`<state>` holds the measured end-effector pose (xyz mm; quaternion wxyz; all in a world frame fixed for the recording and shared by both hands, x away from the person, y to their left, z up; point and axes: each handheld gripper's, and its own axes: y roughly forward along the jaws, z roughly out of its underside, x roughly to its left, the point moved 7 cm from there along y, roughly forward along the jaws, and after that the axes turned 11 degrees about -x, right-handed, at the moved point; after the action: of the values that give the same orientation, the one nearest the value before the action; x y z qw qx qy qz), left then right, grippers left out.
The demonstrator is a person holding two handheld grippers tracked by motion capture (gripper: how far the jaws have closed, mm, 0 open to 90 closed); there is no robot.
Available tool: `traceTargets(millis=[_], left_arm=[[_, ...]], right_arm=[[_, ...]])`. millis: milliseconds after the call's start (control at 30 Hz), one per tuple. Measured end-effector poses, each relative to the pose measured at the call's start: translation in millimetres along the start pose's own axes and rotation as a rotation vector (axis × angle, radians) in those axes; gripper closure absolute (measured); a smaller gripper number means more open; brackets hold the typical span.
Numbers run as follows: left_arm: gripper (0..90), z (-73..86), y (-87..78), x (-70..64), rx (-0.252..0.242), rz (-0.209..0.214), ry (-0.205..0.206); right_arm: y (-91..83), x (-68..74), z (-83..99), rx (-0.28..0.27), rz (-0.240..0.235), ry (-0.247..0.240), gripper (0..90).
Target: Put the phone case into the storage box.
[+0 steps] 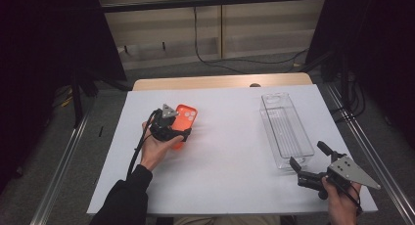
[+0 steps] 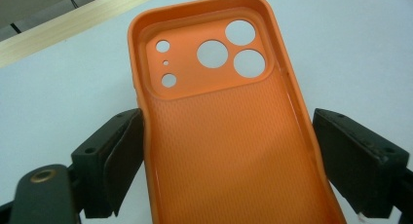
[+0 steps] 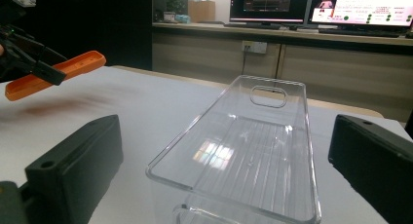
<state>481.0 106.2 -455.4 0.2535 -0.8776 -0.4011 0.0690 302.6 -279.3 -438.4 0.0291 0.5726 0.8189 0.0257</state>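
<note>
My left gripper (image 1: pixel 172 132) is clamping the orange phone case (image 1: pixel 184 118) across its long sides, one jaw pressing each edge, the inner face with its camera cut-outs turned up toward my camera. In the right gripper view the case (image 3: pixel 53 73) is hanging tilted above the white table (image 1: pixel 225 151), clear of the surface. My right gripper (image 1: pixel 307 162) is standing with its jaws wide apart and gripping nothing, aimed along the near end of the clear plastic tray (image 1: pixel 286 129), which is lying empty on the table's right half, well apart from the case.
</note>
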Motion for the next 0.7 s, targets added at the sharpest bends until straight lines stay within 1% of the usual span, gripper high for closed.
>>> traceTargets(millis=[200,267,367,433,467,500,567,667,700], left_arm=[[13.9,0.5,-13.0,-6.4,-0.006,0.024,0.017],[13.9,0.3,-18.1,-7.7,-0.024,0.026,0.016],[13.9,0.6,-26.3,-7.0,-0.038,0.027,0.019],[13.8,2.2,-30.3,-6.5,-0.05,0.03,0.013],[13.8,3.7,-31.8,-6.7,-0.052,0.031,0.01],[13.8,5.1,-33.2,-6.1,-0.049,0.025,0.02],[13.9,7.8,-34.9,-7.9,-0.051,0.031,0.01],[13.9,9.4,-37.2,-9.8,-0.052,0.03,0.021],[13.9,9.4,-38.3,-12.1,-0.054,0.036,0.018]], right_arm=[[1.7,1.2,-0.5,0.002,0.001,0.007,0.0],[3.1,4.0,-1.4,0.001,-0.013,0.019,0.0],[5.0,8.7,-3.3,-0.006,-0.024,0.012,0.0],[6.2,11.5,-3.6,-0.002,-0.033,0.014,0.0],[6.9,12.3,-3.5,0.001,-0.035,0.008,0.0],[7.8,13.2,-3.6,0.0,-0.038,0.01,0.0],[9.5,14.8,-3.9,0.001,-0.042,0.009,0.0],[11.6,17.3,-5.2,0.001,-0.045,0.012,0.0],[12.3,18.0,-5.5,-0.001,-0.046,0.01,0.0]])
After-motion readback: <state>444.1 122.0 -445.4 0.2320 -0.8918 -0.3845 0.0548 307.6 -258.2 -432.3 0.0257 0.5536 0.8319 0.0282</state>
